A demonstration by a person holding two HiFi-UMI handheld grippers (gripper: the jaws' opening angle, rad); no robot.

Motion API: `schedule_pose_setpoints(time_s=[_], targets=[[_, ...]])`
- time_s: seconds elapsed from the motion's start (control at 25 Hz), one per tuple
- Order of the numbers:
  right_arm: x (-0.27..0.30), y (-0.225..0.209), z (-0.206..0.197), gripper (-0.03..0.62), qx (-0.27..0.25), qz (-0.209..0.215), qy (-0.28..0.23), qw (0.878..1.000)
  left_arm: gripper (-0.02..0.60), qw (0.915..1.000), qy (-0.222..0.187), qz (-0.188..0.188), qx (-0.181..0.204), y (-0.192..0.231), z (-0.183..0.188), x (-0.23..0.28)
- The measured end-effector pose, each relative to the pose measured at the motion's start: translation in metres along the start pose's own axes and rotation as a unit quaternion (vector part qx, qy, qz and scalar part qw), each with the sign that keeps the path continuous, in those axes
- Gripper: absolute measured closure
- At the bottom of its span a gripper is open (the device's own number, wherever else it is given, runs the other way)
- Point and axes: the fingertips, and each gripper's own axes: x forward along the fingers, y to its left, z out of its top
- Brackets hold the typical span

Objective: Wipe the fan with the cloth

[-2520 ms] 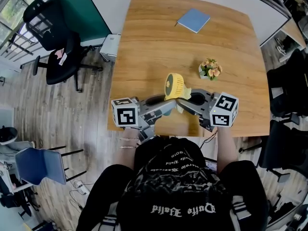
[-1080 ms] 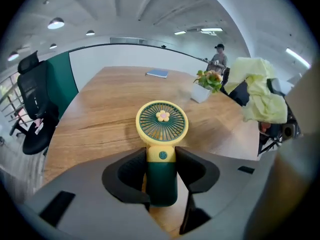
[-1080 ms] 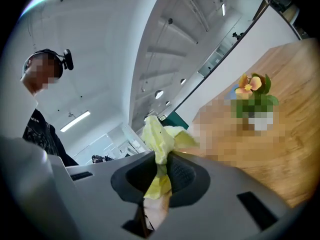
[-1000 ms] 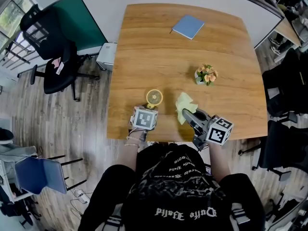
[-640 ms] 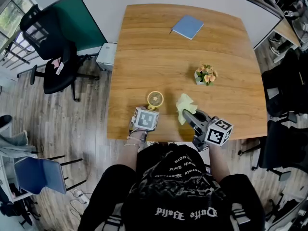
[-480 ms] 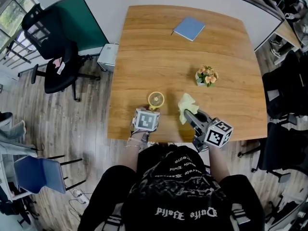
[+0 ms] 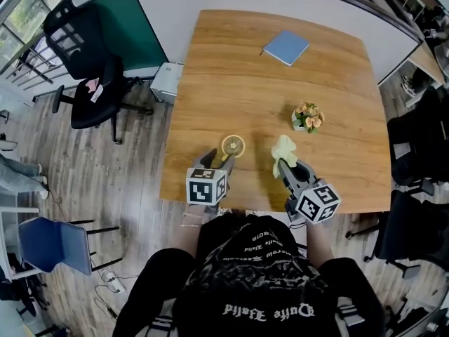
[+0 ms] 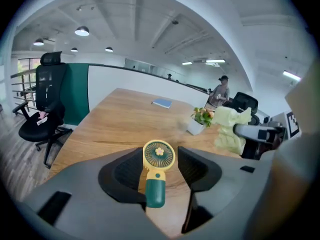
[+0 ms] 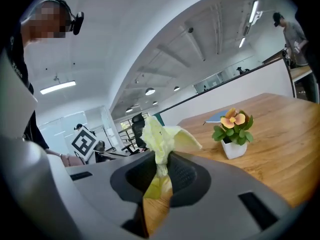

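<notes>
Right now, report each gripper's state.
Left gripper: open, jaws have just been opening; the fan stands ungripped between them.
Right gripper: shut on the yellow cloth.

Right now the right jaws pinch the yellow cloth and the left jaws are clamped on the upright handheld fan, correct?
No. The left gripper is not clamped on the handheld fan: its jaws have just been opening and stand apart, the fan untouched between them, per the left gripper view. The right gripper does pinch the yellow cloth.
</notes>
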Motion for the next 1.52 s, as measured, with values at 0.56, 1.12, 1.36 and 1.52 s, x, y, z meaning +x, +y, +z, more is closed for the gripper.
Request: schedule_pose_setpoints(time_s=[0.56, 1.12, 1.36, 1.52], targets=[[-0.019, -0.026, 0.018, 0.523, -0.117, -0.124, -0.022, 0.985, 0.348, 0.9818, -0.185, 0.024, 0.034, 0.002, 0.043, -0.085], [-0.021, -0.027, 0.027, 0.526, -0.180, -0.173, -0.033, 0.968, 0.423, 0.9770, -0.207, 0.023, 0.045, -0.007, 0.043, -0.086], [-0.022, -0.023, 0.023, 0.527, -0.198, -0.191, -0.025, 0.961, 0.552, 0.9714, -0.236, 0.027, 0.006, -0.008, 0.046, -0.093], [-0.020, -0.016, 0.022, 0.526, -0.217, -0.182, -0.015, 0.959, 0.560, 0.9747, -0.221, 0.031, 0.011, -0.011, 0.043, -0.091]])
